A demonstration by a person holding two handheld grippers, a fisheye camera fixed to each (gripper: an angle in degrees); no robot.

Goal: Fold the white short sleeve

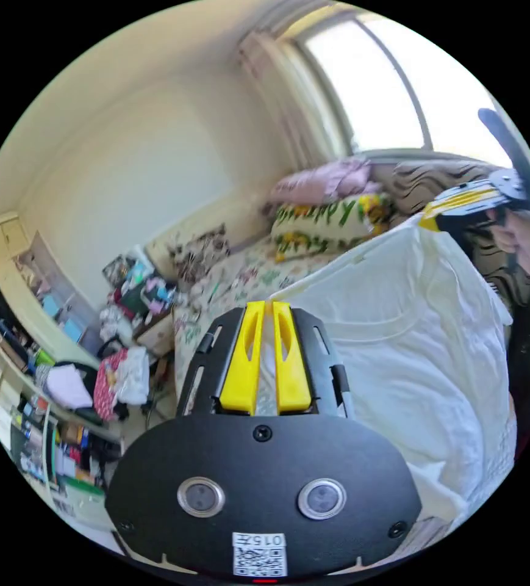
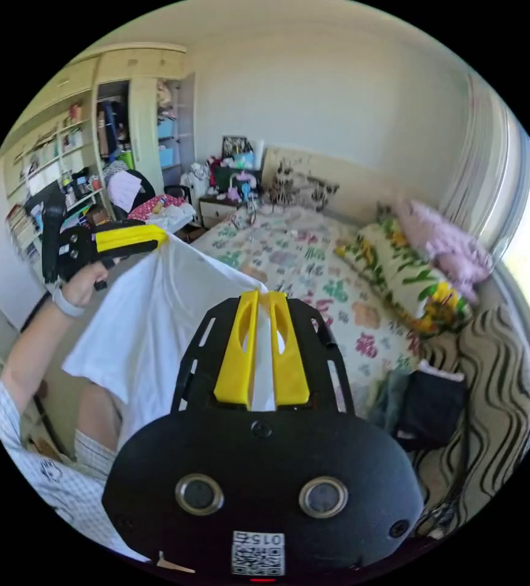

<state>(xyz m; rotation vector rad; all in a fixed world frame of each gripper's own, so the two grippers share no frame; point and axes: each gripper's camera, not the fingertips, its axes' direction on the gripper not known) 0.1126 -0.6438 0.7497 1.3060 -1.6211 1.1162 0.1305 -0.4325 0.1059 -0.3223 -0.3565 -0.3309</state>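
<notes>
The white short sleeve shirt (image 1: 411, 342) hangs in the air above the bed (image 2: 313, 268), stretched between the two grippers, each pinching one shoulder. Held up this way, the cloth drops straight under its own weight and the creases fall out, so I judge the person is squaring it before laying it down on the bed to fold; nothing is folded yet.

The left gripper (image 1: 266, 305) has its yellow jaws pressed nearly together, with a strip of white cloth caught between them along their length. From the right gripper view the same gripper shows at the shirt's far shoulder, over toward the shelves beside the bed, gripped in a hand (image 2: 85, 284), its tip buried in the fabric.

The right gripper (image 2: 263, 296) is likewise closed to a narrow slit, with white fabric running up between the jaws, so it is pinching the shirt's other shoulder. From the left gripper view it appears at the shirt's upper corner, over the striped cushion (image 1: 435, 177) at the window side of the bed.

The flowered bedspread below the hanging hem lies flat beneath it.
</notes>
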